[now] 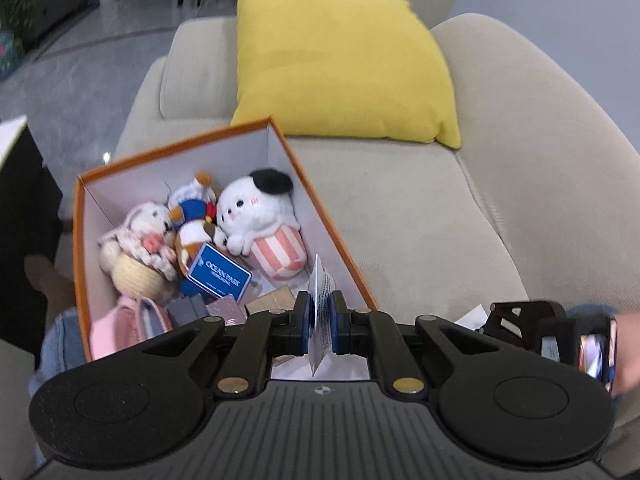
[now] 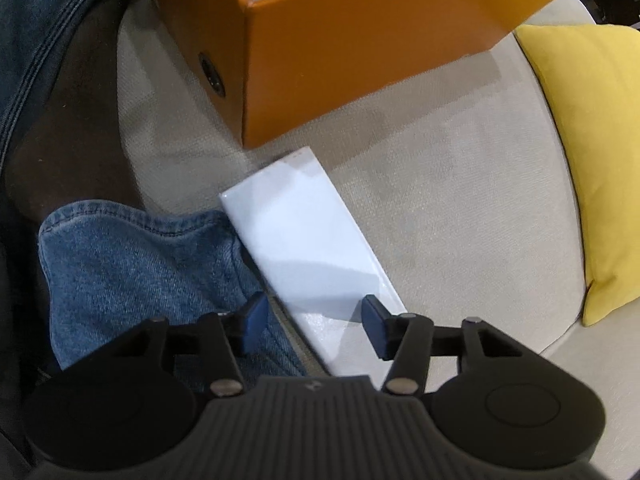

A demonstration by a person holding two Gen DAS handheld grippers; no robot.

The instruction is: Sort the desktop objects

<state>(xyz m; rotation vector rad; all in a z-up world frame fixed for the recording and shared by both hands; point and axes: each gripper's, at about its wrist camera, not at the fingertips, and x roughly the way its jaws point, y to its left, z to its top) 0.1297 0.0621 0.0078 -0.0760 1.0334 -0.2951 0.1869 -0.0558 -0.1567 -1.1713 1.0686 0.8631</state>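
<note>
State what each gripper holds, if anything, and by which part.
The left gripper pinches a thin white card near its middle. The right gripper holds nothing; its open jaws straddle a white box.

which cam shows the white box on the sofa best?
Right wrist. The white box lies nearly whole on the sofa cushion beside the orange box, under the open right gripper. Left wrist shows at most a white sliver, unclear.
</note>
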